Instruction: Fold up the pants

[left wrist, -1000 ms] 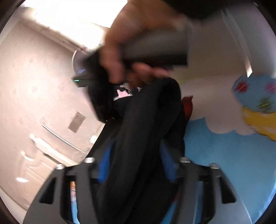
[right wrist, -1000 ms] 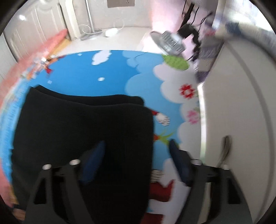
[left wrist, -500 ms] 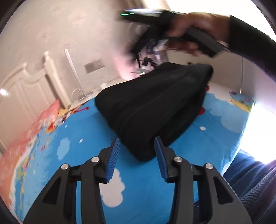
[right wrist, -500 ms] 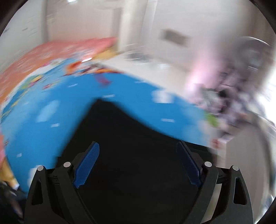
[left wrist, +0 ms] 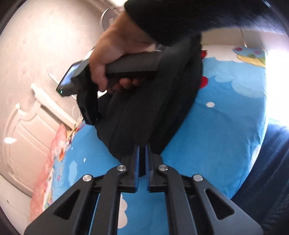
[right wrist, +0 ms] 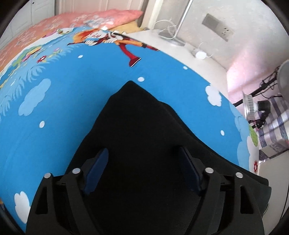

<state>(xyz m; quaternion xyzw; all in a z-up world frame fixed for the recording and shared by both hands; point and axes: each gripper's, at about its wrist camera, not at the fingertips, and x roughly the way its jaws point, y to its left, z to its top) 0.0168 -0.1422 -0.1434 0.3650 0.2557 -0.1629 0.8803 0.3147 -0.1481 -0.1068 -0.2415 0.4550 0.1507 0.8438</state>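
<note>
On the blue cartoon bedsheet [right wrist: 72,112] lie the folded black pants [right wrist: 144,137]. Left gripper [left wrist: 142,153] has its fingers clamped on the near edge of the pants. Right gripper [right wrist: 144,159], held in a hand [left wrist: 115,48], hangs over the pants with its fingers spread wide apart.

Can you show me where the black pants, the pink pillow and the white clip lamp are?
black pants [right wrist: 142,126], right wrist view, middle of fabric.
pink pillow [right wrist: 108,17], right wrist view, its top.
white clip lamp [right wrist: 250,106], right wrist view, its head.
</note>
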